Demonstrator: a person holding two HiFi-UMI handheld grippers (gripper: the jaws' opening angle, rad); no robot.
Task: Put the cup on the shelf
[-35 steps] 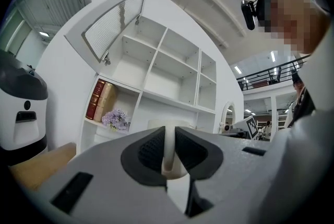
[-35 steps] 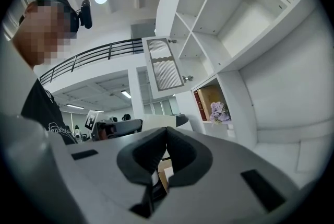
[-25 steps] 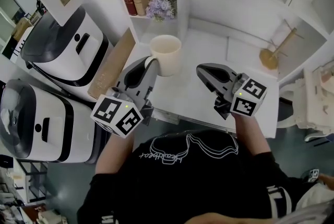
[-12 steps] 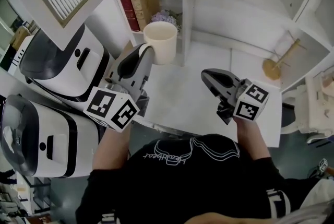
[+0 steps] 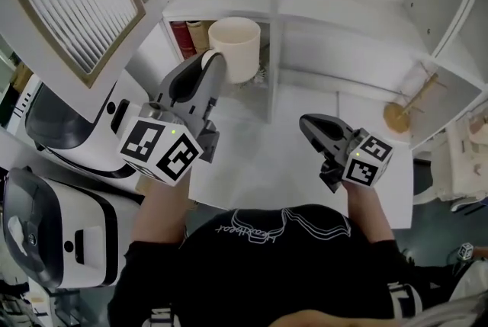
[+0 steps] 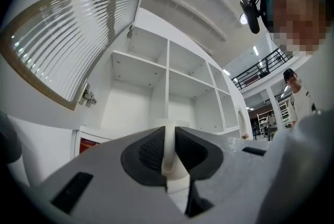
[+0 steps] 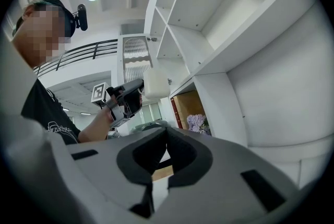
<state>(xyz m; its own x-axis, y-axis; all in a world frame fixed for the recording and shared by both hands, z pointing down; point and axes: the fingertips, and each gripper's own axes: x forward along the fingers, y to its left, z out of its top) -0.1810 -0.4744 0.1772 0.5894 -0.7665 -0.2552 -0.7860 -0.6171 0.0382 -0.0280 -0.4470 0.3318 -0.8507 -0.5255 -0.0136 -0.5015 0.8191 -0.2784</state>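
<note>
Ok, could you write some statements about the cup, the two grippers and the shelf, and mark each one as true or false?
1. The left gripper grips the cup by its handle. True.
2. The cup stands on the white table. False: it is held up in the air, in front of the shelf.
3. The right gripper holds a book. False: its jaws are together, with nothing between them.
4. Books stand in the shelf compartment behind the cup. True.
</note>
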